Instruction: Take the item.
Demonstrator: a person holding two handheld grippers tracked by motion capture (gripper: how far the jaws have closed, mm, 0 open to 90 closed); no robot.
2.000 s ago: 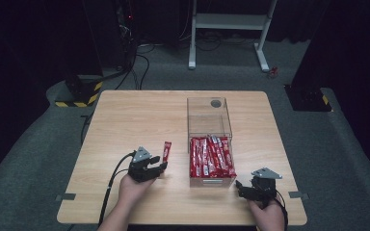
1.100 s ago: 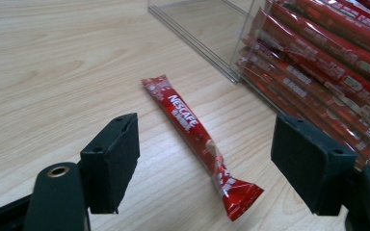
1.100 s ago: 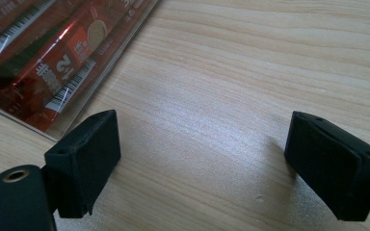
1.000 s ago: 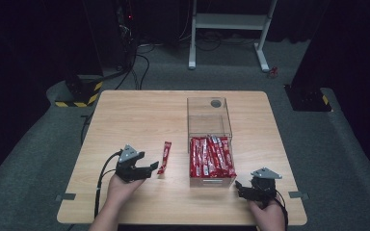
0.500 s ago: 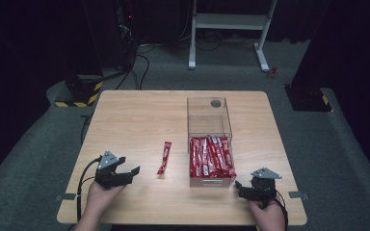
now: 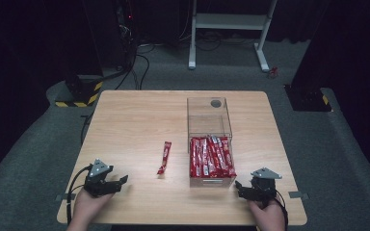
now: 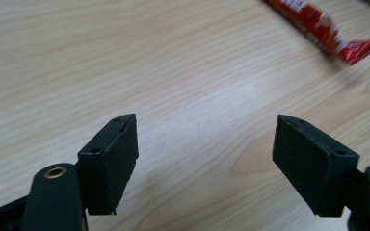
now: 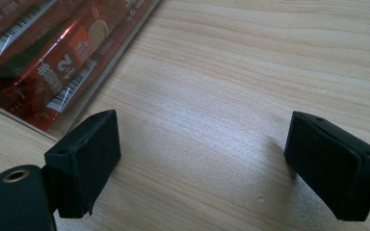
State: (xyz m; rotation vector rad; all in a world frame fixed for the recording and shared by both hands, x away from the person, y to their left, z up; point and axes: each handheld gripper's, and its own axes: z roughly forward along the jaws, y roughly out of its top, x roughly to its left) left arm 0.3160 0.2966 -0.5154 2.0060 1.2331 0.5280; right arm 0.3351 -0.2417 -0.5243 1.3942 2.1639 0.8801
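Left gripper (image 6: 120,181) and right gripper (image 6: 239,186) both spread, empty (flanking clear box (image 6: 210,126)); loose red bar (image 6: 164,157) left of box.

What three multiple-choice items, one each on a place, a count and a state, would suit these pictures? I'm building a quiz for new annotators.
1. Where does the loose red packet lie?
A. in the clear box
B. on the table, left of the box
C. between the fingers of the left gripper

2. How many red packets lie on the table outside the box?
A. one
B. two
C. three

3. How do the fingers of the left gripper stand?
A. shut on a packet
B. shut on nothing
C. apart, with nothing between

Key: 1 B, the packet lies on bare wood left of the box. 2 A, all the others are inside the box. 3 C, the left gripper view shows bare table between them.
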